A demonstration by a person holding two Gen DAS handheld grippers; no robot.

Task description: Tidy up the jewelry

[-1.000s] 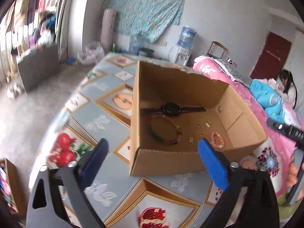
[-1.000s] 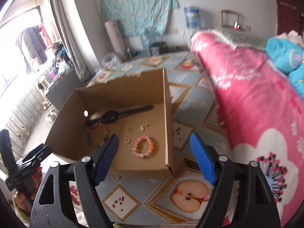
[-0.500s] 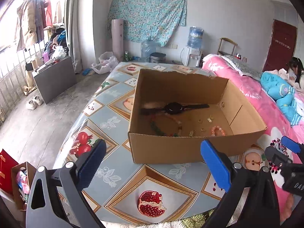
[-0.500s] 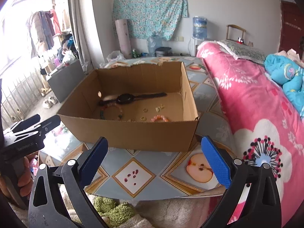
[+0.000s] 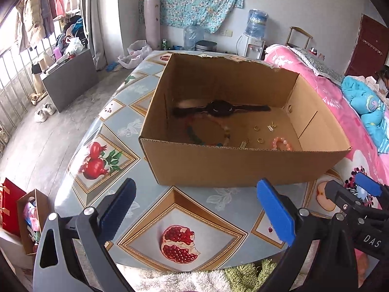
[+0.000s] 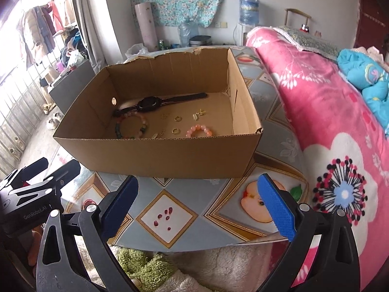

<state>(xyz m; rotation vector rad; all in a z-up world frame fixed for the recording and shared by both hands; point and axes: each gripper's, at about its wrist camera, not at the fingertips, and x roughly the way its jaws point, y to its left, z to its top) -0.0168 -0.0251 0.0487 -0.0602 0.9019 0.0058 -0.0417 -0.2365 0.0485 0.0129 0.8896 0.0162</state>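
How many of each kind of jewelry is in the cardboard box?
Watch: 1
Bead bracelets, one multicoloured and one pink: 2
Gold rings: 2
Other small gold pieces, too small to name: 3
Total: 8

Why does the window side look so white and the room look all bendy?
In both wrist views, daylight washes out the window at top left; the fisheye lens curves the table and darkens the corners. The cardboard box stays sharp.
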